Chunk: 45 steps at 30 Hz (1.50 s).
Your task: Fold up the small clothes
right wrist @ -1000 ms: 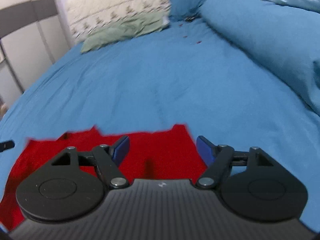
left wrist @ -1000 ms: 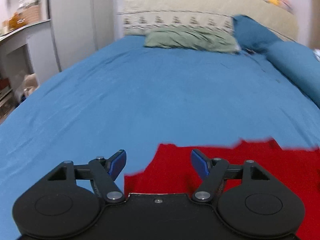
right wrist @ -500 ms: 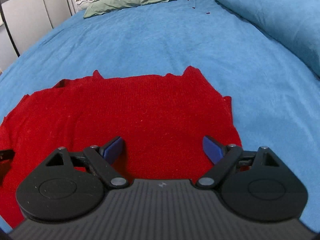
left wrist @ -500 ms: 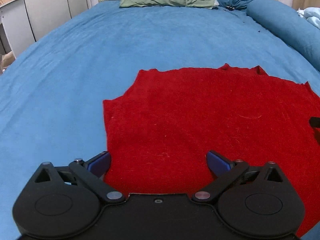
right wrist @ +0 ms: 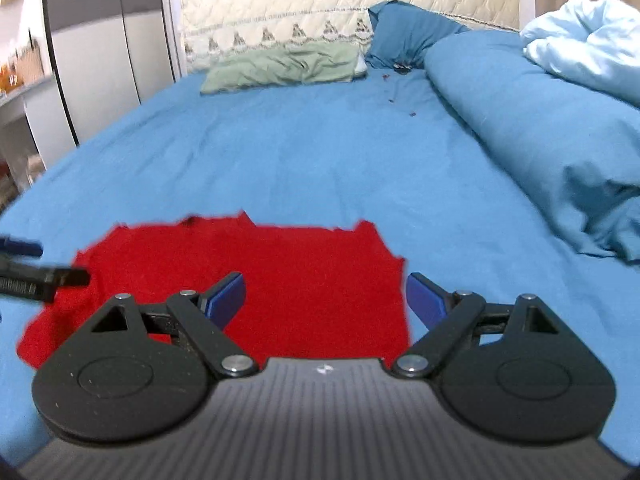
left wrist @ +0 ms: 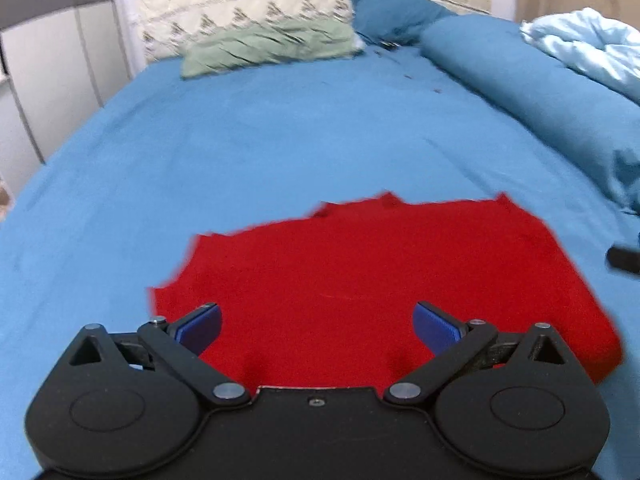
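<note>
Red garment flat on near part of blue bed, long axis left-right; left gripper and right gripper spread wide, empty, over its left and right halves.

I hold my left tool and right tool tilted downward side by side, both with blue pads spread wide, nothing pinched between them.

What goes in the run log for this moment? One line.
left gripper: open, empty | right gripper: open, empty | red garment: flat on bed
</note>
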Tool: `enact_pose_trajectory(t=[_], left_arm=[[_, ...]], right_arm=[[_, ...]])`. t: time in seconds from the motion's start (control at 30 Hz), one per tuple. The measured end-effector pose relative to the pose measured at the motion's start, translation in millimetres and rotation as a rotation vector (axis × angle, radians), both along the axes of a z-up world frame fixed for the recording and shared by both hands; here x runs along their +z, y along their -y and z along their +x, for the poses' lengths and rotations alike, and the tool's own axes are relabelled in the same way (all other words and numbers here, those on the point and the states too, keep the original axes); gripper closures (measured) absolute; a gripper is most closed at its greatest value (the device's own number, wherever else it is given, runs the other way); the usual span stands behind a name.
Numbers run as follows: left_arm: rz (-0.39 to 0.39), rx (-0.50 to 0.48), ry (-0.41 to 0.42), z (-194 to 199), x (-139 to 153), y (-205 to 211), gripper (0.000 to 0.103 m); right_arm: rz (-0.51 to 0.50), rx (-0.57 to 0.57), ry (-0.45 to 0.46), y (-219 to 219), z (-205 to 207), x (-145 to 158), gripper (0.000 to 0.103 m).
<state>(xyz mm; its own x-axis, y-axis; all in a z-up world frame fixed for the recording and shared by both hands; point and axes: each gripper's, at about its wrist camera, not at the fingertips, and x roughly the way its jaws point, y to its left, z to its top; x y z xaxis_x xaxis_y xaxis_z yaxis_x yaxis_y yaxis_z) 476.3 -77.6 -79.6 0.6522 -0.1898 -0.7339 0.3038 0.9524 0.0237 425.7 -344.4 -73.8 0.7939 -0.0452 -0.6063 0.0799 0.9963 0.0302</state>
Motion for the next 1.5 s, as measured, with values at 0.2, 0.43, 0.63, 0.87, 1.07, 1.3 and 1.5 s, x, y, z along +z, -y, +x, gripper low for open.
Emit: enact_pose_trajectory(t=[0.2,0.43,0.63,0.87,1.07,1.3,1.5], left_arm=[[0.018,-0.019,-0.076,1,-27,39,0.0],[0.057,0.024,-0.18,23,-65,59,0.0],[0.066,0.058,-0.238,38,-84,58,0.0],[0.094,0.068,-0.287,47,-93,61,0.0],[0.097,0.063,-0.317,57,-96,62,0.0],[0.039,0.068,-0.339,59,-81,41,0.0],[0.039,0.177,-0.23,35,-47,-58,0.0]], right_arm=[[0.002,-0.052,-0.09,27,-8,-33,0.0],[0.071,-0.108,-0.158,52,7,-89,0.011],[0.049,-0.062,-0.189,47,19,-112,0.018],[0.091,0.025,-0.23,43,25,-110,0.061],[0.364,-0.031,-0.252,73,29,-89,0.076],[0.682,-0.001,-0.133,64,42,-28,0.077],[0.641,0.308,-0.139,-57,91,15,0.077]])
